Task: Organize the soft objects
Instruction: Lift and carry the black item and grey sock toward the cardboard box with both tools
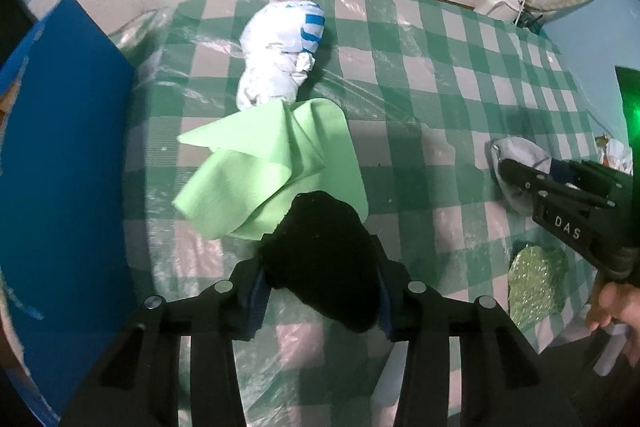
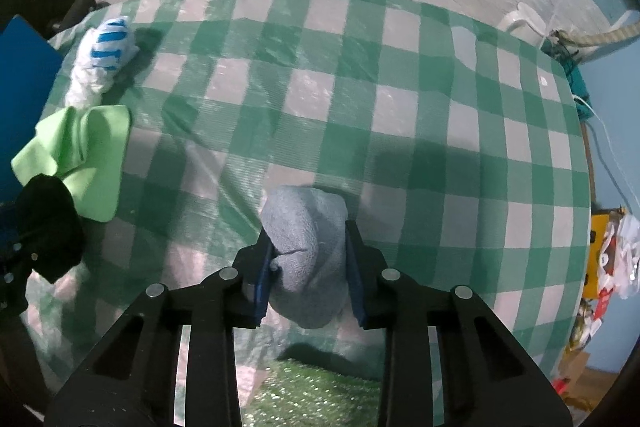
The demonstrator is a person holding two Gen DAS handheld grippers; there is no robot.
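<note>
The step in hand was the pick-up. At the lower centre of the left wrist view, the left gripper was clamped on a balled black sock, lying against a crumpled light-green cloth. At the lower centre of the right wrist view, the right gripper pinched a rolled grey-blue sock on the green-checked tablecloth. Next, I judged, both socks needed lifting clear without dragging the cloth.

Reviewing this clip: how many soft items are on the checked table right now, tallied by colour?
Black: 1, the black sock, between the left gripper jaws
Grey: 1, the grey sock, between the right gripper jaws
Light green: 1, the green cloth
White with blue stripes: 1, the white bundle
Glittery green: 1, the sparkly pad
Total: 5
</note>
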